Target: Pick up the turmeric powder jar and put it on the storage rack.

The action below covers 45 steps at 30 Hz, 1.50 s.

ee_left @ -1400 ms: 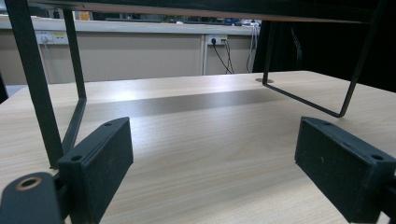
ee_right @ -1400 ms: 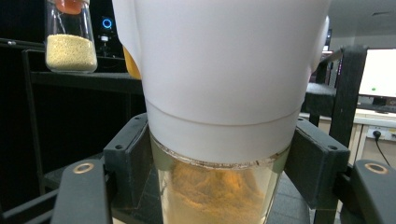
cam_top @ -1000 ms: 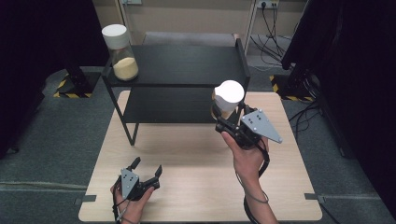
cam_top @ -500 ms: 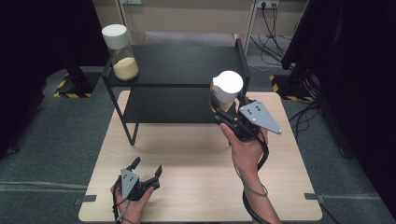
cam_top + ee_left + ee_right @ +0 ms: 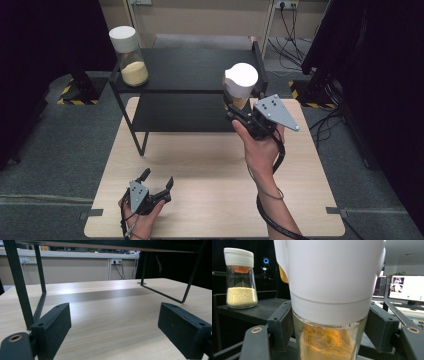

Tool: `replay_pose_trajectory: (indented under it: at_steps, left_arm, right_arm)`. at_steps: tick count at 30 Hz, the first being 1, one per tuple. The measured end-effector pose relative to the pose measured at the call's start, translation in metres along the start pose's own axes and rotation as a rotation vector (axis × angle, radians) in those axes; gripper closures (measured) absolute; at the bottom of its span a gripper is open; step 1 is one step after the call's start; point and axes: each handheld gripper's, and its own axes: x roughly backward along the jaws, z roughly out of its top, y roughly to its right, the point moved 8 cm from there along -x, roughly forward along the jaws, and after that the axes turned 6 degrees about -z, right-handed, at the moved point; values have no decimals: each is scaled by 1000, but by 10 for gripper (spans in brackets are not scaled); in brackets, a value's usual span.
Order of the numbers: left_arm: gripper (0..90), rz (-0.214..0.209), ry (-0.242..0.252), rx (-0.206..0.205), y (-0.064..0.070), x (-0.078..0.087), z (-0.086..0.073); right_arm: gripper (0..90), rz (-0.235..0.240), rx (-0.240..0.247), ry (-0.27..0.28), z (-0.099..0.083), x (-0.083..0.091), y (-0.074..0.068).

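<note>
— What's nearest to us?

— The left gripper (image 5: pixel 152 187), low on the pale wooden table (image 5: pixel 210 200) at its near left corner. Its jaws stand wide apart with nothing between them; in the left gripper view they frame bare tabletop and the legs of the black metal two-tier shelf (image 5: pixel 22 290).

— And the other one?

— The right gripper (image 5: pixel 235 107) is up in the air past the middle of the table, jaws clamped on the glass body of a clear glass jar with a tall white plastic cap and orange-yellow powder inside (image 5: pixel 241 85). In the right gripper view the pads (image 5: pixel 280 322) press both sides just below the cap.

— Which way does the jar point?

— Long axis close to vertical, cap up, leaning a touch. The powder sits at the bottom.

— How far along, would you say?

— My guess is it's going up onto the top shelf. It hangs at the shelf's front right corner, about level with the top board (image 5: pixel 200 70), not set down. Placing and letting go are left.

— Anything farther back?

— A second clear glass jar with a white cap and pale yellow grains (image 5: pixel 127 57) stands upright at the top board's far left corner, well apart from the carried one
</note>
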Motion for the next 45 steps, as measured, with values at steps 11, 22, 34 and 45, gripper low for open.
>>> replay_pose_trajectory:
  at_steps: [11,22,34,45]
  left_arm:
    - [111,-1,0,-1,0,0,0]
    - [111,-1,1,-3,0,0,0]
    - [111,-2,2,0,0,0,0]
    - [110,-4,2,-4,0,0,0]
  right_arm:
    - [307,1,1,8,13,-11,-3]
    - [307,-9,-6,15,23,-18,-3]
    - [307,-29,-7,-1,32,-34,0]
    - [307,-63,0,-37,39,-54,5]
